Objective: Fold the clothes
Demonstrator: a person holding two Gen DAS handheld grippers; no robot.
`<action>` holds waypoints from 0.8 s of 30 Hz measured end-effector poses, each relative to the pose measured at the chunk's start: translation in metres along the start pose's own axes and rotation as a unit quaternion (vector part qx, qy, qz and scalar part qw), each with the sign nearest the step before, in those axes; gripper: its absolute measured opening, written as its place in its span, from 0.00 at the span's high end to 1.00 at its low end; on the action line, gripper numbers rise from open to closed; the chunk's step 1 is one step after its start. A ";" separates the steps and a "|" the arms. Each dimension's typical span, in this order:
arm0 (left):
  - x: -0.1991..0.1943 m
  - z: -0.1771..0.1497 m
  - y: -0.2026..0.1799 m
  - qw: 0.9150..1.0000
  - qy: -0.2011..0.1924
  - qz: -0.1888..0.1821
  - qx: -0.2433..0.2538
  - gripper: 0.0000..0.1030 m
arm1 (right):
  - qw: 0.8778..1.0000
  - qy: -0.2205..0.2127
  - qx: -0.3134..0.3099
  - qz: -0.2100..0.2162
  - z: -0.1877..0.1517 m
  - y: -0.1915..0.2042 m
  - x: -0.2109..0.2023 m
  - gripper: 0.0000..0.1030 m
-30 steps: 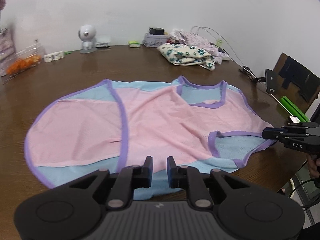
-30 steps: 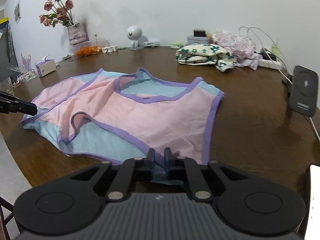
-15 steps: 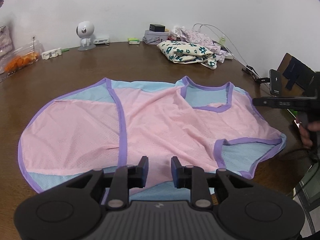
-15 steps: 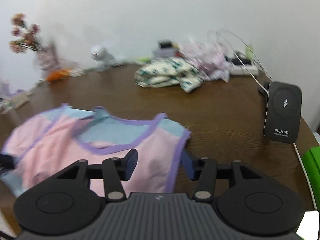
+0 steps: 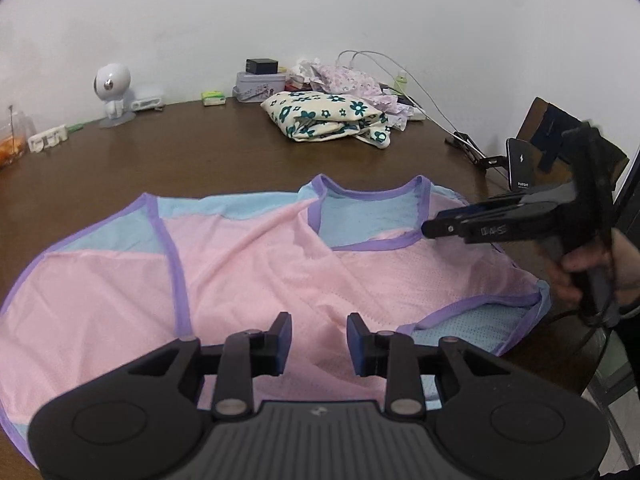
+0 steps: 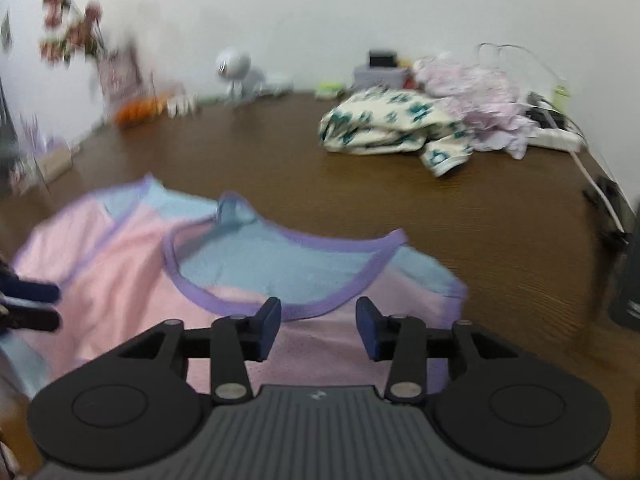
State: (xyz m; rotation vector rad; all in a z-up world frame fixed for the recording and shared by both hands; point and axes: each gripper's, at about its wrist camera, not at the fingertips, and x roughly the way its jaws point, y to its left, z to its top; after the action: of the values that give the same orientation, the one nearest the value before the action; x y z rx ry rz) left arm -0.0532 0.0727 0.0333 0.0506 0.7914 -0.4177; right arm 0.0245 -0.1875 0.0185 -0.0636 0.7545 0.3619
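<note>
A pink and light-blue sleeveless top with purple trim [image 5: 248, 268] lies spread on the brown table [image 5: 200, 160]. My left gripper [image 5: 319, 342] is open and empty, just above the top's near side. My right gripper [image 6: 318, 326] is open and empty, over the pink cloth just short of the purple neckline [image 6: 320, 308]. The right gripper also shows in the left wrist view [image 5: 430, 226], at the neckline's right end. The left gripper's fingertips [image 6: 32, 304] show at the left edge of the right wrist view.
A folded floral cloth [image 5: 328, 118] and a lilac heap [image 5: 348, 80] lie at the back. A white figurine [image 5: 112, 94], a tin [image 5: 260, 86] and cables stand near the wall. A phone on a stand [image 5: 520, 168] sits at the right edge. Flowers in a vase [image 6: 76, 40] stand far left.
Both grippers have opened and let go of the top's edges. The right gripper has swung from the armhole corner over to the neckline. The left gripper moved slightly forward over the cloth.
</note>
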 end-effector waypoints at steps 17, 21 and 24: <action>-0.047 -0.059 0.081 0.995 0.014 0.077 -0.060 0.71 | 0.999 0.018 -0.029 0.007 -0.080 -0.001 -0.085 0.91; -0.050 -0.065 0.075 0.997 0.009 0.049 -0.055 0.71 | 0.999 0.013 -0.020 -0.030 -0.084 -0.012 -0.090 0.91; -0.063 -0.071 0.060 0.999 -0.001 0.039 -0.016 0.72 | 0.997 0.014 -0.030 -0.071 -0.081 -0.016 -0.094 0.90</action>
State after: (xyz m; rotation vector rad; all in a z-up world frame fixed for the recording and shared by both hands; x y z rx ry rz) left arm -0.1176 0.1636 0.0206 0.0522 0.7921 -0.3315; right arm -0.0867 -0.2457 0.0224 -0.1775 0.7626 0.2488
